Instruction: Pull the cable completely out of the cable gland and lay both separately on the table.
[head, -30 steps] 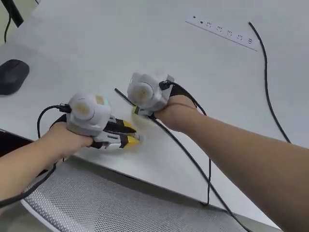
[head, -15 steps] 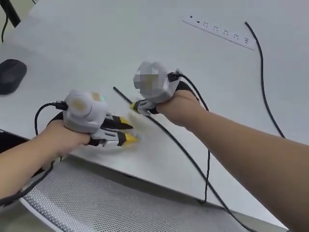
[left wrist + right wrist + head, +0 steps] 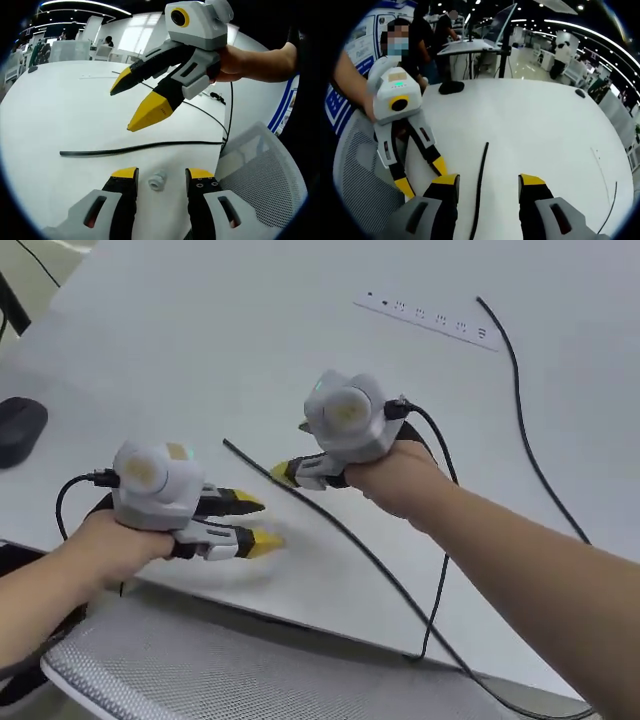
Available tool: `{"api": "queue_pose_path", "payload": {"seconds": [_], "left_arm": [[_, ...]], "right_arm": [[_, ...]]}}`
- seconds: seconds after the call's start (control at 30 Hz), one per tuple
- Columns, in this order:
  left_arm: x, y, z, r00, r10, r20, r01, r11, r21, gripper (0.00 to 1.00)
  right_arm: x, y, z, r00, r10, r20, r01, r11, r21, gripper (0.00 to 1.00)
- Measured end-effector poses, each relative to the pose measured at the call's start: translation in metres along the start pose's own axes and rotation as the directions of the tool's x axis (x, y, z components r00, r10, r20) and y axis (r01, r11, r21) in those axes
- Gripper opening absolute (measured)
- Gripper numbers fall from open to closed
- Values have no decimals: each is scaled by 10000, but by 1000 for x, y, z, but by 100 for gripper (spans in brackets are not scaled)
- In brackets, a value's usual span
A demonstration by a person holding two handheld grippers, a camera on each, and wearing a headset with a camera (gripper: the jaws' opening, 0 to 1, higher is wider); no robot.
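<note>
Sitting between jaws of the wide-spread left tool (image 3: 162, 173) is the cable gland (image 3: 158, 181).

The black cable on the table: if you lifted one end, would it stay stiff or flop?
Probably it would droop: the black cable is thin and long and lies in a gentle bend. It may hold some shape, since it lies nearly straight. It looks light, so a push would likely slide it over the smooth white table.

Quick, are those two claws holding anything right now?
Left gripper: open, holding nothing.
Right gripper: open, holding nothing; the cable lies loose.
</note>
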State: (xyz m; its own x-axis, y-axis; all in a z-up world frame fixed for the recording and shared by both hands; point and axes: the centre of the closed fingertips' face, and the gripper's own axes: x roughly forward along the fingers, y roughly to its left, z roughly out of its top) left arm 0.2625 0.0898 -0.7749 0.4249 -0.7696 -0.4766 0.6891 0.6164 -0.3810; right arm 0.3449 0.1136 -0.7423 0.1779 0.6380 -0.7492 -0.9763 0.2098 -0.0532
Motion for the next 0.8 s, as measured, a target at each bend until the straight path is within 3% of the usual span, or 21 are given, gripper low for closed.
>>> {"api": "queue_pose_path", "payload": {"seconds": [0.07,0.17,0.43,0.6,0.8], "left_arm": [[-2,-3,4,9999,0,115,1,10000,-43,42],[-6,-6,9,9998,-3,176,7,9998,-184,44],[-23,-15,23,9992,162,370,-161,9999,-42,51],[-33,-18,31,9976,317,613,-316,9995,-32,53],[-45,-18,34,9966,435,698,-442,9990,79,58]], "right_arm": [[-9,0,5,9993,51,369,-68,9989,455,49],[-24,-3,3,9989,-123,446,108,9994,337,52],[-66,-1,0,9915,-373,1247,259,9955,913,60],[-89,0,2,9796,-618,1910,348,9893,1417,65],[-117,6,3,9583,-956,2692,429,9798,1954,71]]}}
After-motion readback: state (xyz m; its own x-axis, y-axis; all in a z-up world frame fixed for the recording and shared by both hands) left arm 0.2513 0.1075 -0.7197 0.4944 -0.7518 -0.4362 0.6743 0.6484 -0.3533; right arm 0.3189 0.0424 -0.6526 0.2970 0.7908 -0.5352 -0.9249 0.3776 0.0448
